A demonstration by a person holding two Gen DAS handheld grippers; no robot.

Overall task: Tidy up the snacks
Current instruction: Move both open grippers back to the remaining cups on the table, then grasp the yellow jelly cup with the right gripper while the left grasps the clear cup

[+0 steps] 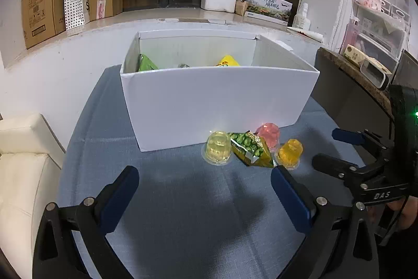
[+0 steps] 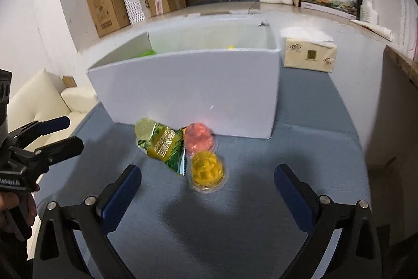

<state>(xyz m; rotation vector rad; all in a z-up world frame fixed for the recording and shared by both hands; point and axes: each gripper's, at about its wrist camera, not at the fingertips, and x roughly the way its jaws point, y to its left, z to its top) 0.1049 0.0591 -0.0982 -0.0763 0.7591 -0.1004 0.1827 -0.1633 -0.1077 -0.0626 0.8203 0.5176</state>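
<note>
Orange jelly cup (image 2: 207, 171), translucent, beside crumpled green snack packet (image 2: 164, 145).

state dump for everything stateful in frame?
white box: open, some snacks inside
yellow jelly cup: on cloth, outside box
orange jelly cup: on cloth
pink jelly cup: by box wall
green snack packet: lying flat
left gripper: open, empty
right gripper: open, empty

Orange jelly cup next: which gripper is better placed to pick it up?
Right, probably. The orange jelly cup sits almost centred ahead of the open right gripper, with nothing between. For the left gripper, also open, it lies off beyond the right fingertip.
</note>
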